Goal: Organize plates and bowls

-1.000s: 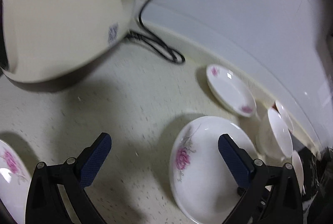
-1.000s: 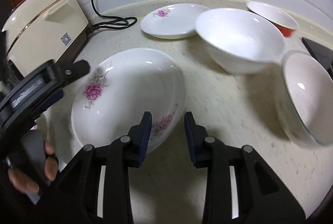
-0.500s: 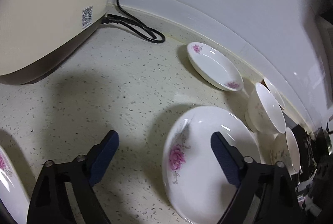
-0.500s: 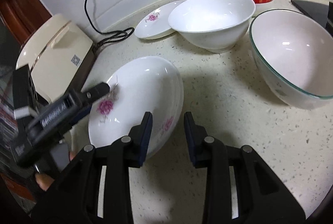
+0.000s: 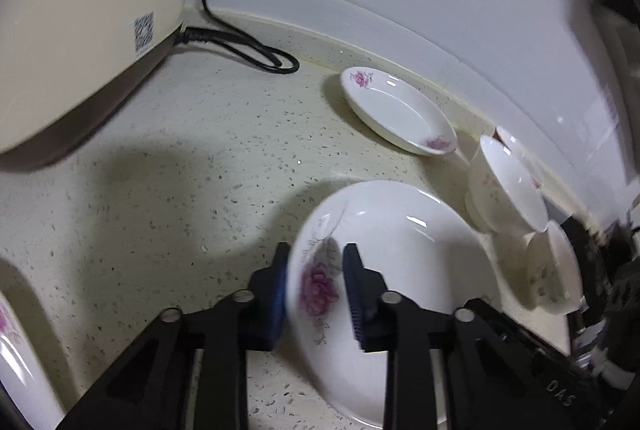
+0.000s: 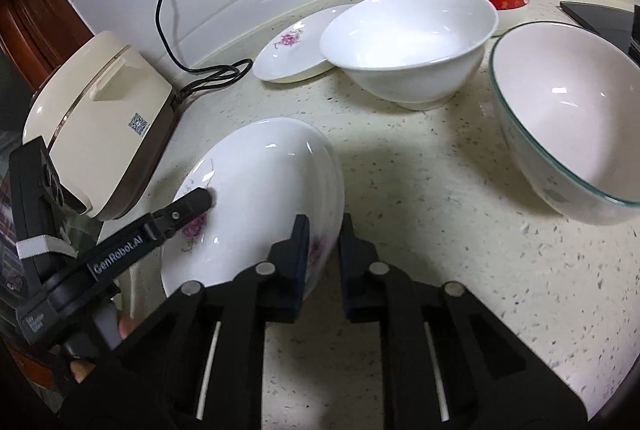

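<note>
1. At nine o'clock in the right wrist view stands the rice cooker [image 6: 96, 122]; beside it our left gripper [image 5: 314, 284], wide a second ago, is closing on the rim of the large flowered plate [image 5: 400, 290].
2. At the centre that plate sits tilted, one edge raised off the counter [image 6: 440, 230].
3. At six o'clock our right gripper [image 6: 324, 250] has narrowed fully onto the plate's near rim, so both claws pinch it; we judge a two-handed lift toward stacking comes next.
4. At two o'clock, the white bowl [image 6: 412, 42] and green-rimmed bowl [image 6: 568, 114] wait untouched.
</note>
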The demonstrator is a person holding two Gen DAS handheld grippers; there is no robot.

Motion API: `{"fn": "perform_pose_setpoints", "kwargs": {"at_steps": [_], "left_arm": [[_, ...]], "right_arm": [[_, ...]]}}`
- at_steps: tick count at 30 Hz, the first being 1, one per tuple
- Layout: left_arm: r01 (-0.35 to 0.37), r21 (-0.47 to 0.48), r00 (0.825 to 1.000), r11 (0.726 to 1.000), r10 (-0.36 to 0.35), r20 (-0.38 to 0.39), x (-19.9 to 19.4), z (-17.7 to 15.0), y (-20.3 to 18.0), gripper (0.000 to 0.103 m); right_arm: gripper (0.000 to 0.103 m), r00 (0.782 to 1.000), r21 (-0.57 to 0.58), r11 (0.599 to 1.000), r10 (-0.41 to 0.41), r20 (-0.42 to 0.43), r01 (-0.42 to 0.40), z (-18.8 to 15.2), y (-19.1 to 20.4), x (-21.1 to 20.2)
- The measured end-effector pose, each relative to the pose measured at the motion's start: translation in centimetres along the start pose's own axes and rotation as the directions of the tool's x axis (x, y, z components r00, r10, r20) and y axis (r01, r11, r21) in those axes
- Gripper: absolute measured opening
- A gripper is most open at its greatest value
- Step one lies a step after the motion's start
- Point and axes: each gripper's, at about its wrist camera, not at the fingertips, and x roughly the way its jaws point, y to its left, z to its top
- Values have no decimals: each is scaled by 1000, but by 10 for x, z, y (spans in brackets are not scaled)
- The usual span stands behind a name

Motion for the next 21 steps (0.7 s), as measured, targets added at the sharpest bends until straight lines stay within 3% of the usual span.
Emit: {"fn": "perform_pose_setpoints", "kwargs": {"at_steps": [1,5,21], "left_arm": [[23,-10,1000,1000,-23,-5,0,0,2,25],[-18,46,1000,999,18,10,0,-3,-5,22],[-16,90,996,996,8,91,-12,-7,-16,22]], "right_arm": [[17,1000,0,1000,-5,5,5,-1,0,-1],[17,999,2,1000,-3,33,3,-3,-2,-8],[17,994,4,1000,5,107,-5,-10,-4,-21]]}}
